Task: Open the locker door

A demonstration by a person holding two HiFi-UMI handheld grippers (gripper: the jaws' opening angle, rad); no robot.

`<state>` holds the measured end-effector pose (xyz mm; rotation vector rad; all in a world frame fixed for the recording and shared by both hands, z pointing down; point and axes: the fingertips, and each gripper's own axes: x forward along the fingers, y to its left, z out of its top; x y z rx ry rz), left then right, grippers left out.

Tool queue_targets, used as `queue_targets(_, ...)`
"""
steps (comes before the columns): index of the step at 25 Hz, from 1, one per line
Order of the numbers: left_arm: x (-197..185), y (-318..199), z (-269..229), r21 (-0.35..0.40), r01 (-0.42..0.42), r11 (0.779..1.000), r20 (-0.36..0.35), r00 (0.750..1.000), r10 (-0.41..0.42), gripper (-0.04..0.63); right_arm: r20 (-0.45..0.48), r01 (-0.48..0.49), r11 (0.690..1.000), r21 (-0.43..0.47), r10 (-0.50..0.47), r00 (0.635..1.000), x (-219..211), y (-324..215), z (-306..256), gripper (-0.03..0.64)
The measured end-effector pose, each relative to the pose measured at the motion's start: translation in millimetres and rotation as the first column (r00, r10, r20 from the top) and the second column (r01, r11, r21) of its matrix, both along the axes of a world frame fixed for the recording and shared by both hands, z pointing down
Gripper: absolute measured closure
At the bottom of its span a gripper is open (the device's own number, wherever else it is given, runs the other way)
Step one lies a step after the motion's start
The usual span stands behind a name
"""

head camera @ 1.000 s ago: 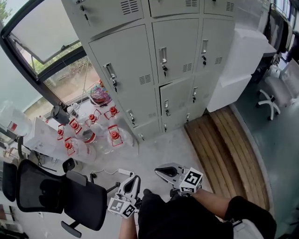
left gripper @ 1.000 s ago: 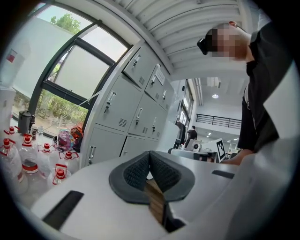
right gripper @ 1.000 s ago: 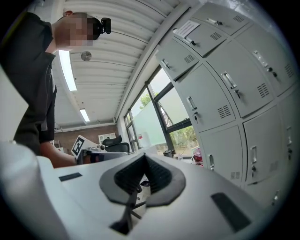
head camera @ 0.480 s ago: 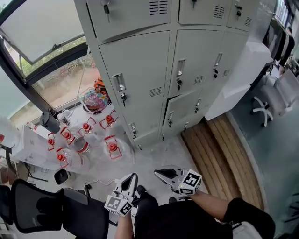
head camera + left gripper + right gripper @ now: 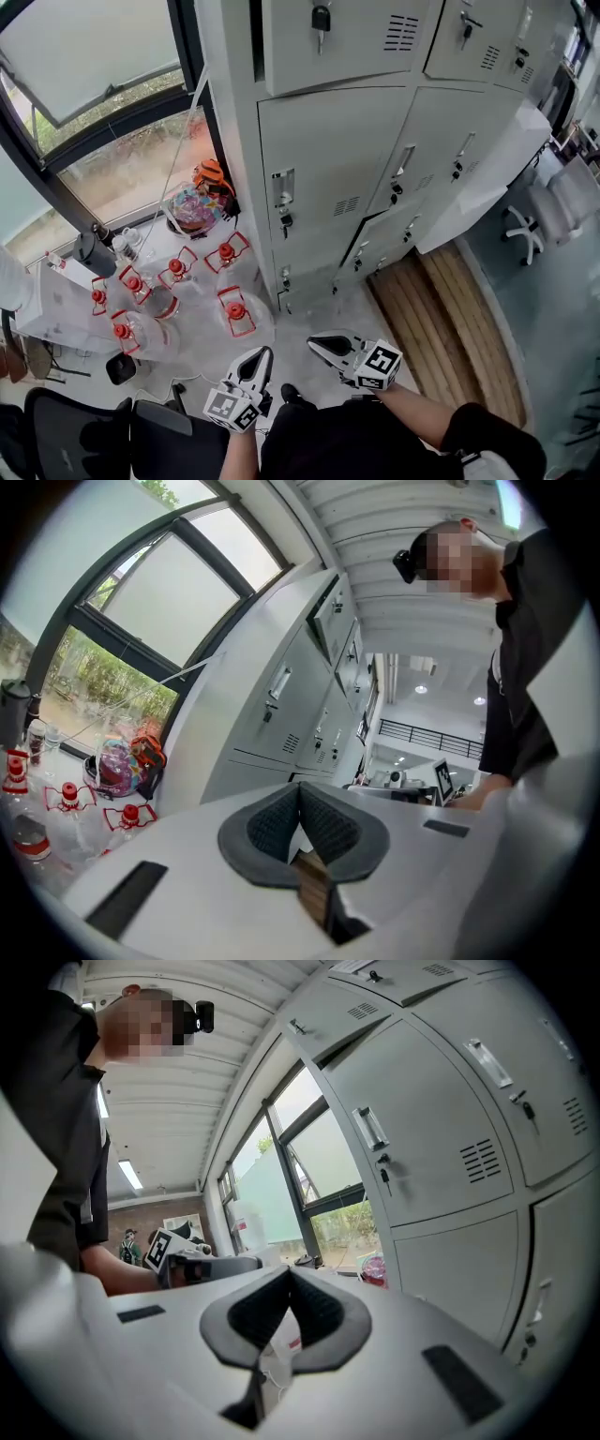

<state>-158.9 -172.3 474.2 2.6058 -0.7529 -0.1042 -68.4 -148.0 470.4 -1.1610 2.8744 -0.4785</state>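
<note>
Locker first: the pale grey metal locker door (image 5: 323, 173) nearest us, with its upright handle and vent slots, sits closed in the bank of lockers, ahead of and well apart from both tongs. Our left tongs (image 5: 262, 355) and right tongs (image 5: 315, 343) hang low in front of us, side by side, each with jaws pressed together and nothing between them. On the pale floor (image 5: 309, 314) left of the lockers we count six clear plastic water jugs with red caps (image 5: 235, 310); we cannot tell what they hold. A bright multicoloured bag (image 5: 192, 204) sits by the window (image 5: 84, 56). A strip of wooden planks (image 5: 459, 309) runs along the right, and one black office chair (image 5: 84, 436) stands at lower left.
</note>
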Motion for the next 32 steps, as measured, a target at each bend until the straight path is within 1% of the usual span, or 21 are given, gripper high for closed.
queue_targets(4, -13.4, -27.3, 5.5, 0.008, -0.034, 0.999, 0.003, 0.999, 0.034, 0.581, -0.036, -0.056, 0.998, -0.013, 0.055, 0.998, -4.1, -32.4, 12.0, 0.603)
queue_targets(7, -20.5, -42.9, 13.4, 0.001, -0.033, 0.999, 0.010, 0.999, 0.033, 0.580, -0.065, -0.071, 0.997, -0.032, 0.069, 0.996, -4.2, -51.8, 25.6, 0.597)
queue_targets(8, -21.7, -45.9, 15.8, -0.004, -0.029, 1.000, 0.009, 1.000, 0.029, 0.581, -0.076, -0.073, 0.996, -0.043, 0.069, 0.995, -2.7, -57.1, 31.7, 0.581)
queue_targets(9, -22.8, -48.4, 17.9, -0.009, -0.024, 1.000, 0.008, 1.000, 0.024, 0.581, -0.088, -0.075, 0.996, -0.052, 0.070, 0.994, -0.4, -63.1, 38.6, 0.549)
queue_targets(10, -24.0, -51.2, 20.0, -0.012, -0.018, 1.000, 0.007, 1.000, 0.018, 0.581, -0.101, -0.078, 0.995, -0.057, 0.072, 0.992, 2.3, -70.0, 46.0, 0.535)
queue_targets(14, -31.0, -61.9, 33.9, -0.034, 0.013, 0.999, 0.024, 1.000, -0.012, 0.581, -0.146, -0.071, 0.994, -0.079, 0.059, 0.988, 10.7, -105.1, 85.7, 0.522)
queue_targets(18, -35.8, -68.7, 53.7, -0.093, 0.061, 0.994, 0.053, 0.997, -0.057, 0.581, -0.161, -0.062, 0.988, -0.141, 0.039, 0.986, 18.1, -139.1, 132.4, 0.487)
queue_targets(21, -35.2, -74.0, 59.9, -0.116, 0.074, 0.990, 0.068, 0.995, -0.066, 0.581, -0.176, -0.070, 0.985, -0.157, 0.042, 0.984, 23.4, -161.5, 154.1, 0.486)
queue_targets(26, -33.0, -91.5, 70.4, -0.132, 0.096, 0.987, 0.083, 0.993, -0.085, 0.581, -0.210, -0.106, 0.980, -0.169, 0.069, 0.975, 30.4, -196.5, 187.0, 0.481)
queue_targets(32, -30.1, -100.1, 75.0, -0.144, 0.116, 0.983, 0.087, 0.991, -0.105, 0.581, -0.242, -0.147, 0.972, -0.186, 0.099, 0.965, 29.6, -221.8, 215.4, 0.469)
